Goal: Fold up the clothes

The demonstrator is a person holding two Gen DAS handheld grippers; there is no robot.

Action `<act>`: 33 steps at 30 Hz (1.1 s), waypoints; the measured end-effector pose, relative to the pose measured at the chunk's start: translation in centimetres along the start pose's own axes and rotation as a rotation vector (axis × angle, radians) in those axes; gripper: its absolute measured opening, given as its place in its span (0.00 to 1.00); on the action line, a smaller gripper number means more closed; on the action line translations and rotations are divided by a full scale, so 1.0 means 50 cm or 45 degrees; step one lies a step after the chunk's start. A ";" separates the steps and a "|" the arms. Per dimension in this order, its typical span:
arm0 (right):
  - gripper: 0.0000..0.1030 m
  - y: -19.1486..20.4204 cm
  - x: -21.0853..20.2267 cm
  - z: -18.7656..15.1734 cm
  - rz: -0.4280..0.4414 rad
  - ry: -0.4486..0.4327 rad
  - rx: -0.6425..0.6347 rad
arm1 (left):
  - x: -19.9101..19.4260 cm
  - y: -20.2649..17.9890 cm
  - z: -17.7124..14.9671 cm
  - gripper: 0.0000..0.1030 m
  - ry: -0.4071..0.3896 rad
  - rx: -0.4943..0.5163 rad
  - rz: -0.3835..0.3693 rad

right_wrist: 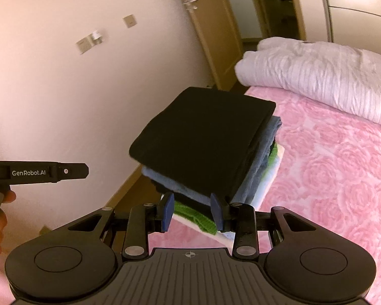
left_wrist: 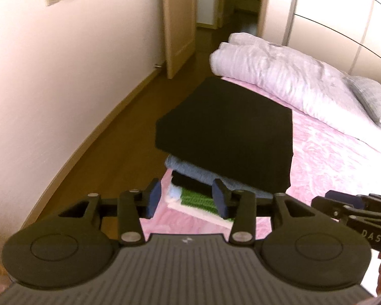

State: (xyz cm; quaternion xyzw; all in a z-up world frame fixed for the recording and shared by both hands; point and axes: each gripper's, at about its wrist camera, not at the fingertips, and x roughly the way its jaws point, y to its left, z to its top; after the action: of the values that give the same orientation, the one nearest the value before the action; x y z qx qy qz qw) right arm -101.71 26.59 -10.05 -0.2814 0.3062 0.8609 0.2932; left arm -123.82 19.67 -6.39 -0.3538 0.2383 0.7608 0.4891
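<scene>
Top garment: a black, flatly folded soft-cloth garment [left_wrist: 226, 129] caps a stack of folded clothes at the corner of the pink rose-patterned bed cover [left_wrist: 330, 157]; in the left wrist view it fills the centre, reaching toward 12 o'clock.
Stack below: a blue-grey folded knit piece [right_wrist: 261, 162], another dark layer, a green ribbed cloth [left_wrist: 198, 199] and a white bottom layer [right_wrist: 266, 185], edges stepped out toward 5 o'clock in the right wrist view.
Left gripper [left_wrist: 188, 200]: jaws apart, nothing between the blue pads, aimed at the stack's near edge.
Right gripper [right_wrist: 191, 211]: likewise spread and empty, pointing at the near corner of the stack.
Handling: judged light, limp and non-slippery; a single layer will sag and unfold if pinched at one point.
Where to hold: judged best at the doubled fold edge nearest the grippers, one gripper per corner, so the layers stay together.
Risk: the black piece overhangs the stack toward 9 o'clock, over the floor; a sideways tug could slide it off.
Surroundings: a rolled pale lilac quilt [left_wrist: 279, 76] lies at 1 o'clock, well apart from the stack.
</scene>
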 end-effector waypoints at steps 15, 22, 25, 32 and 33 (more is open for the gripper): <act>0.37 -0.160 -0.156 -0.052 0.027 0.049 -0.551 | -0.123 -0.275 -0.173 0.40 0.042 -0.288 0.335; 0.38 -0.227 -0.249 -0.090 0.117 0.042 -0.647 | -0.211 -0.403 -0.230 0.40 0.012 -0.408 0.432; 0.38 -0.253 -0.280 -0.096 0.181 0.056 -0.611 | -0.238 -0.445 -0.251 0.40 0.011 -0.446 0.437; 0.38 -0.292 -0.321 -0.096 0.252 0.104 -0.604 | -0.253 -0.521 -0.276 0.40 0.010 -0.513 0.474; 0.38 -0.297 -0.322 -0.094 0.259 0.113 -0.606 | -0.253 -0.532 -0.279 0.40 0.013 -0.527 0.475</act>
State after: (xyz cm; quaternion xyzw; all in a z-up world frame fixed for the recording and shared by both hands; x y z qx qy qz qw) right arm -79.44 27.52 -7.82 -0.3477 0.1342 0.9206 0.1167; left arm -91.83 13.35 -5.93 -0.4000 0.1414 0.8684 0.2567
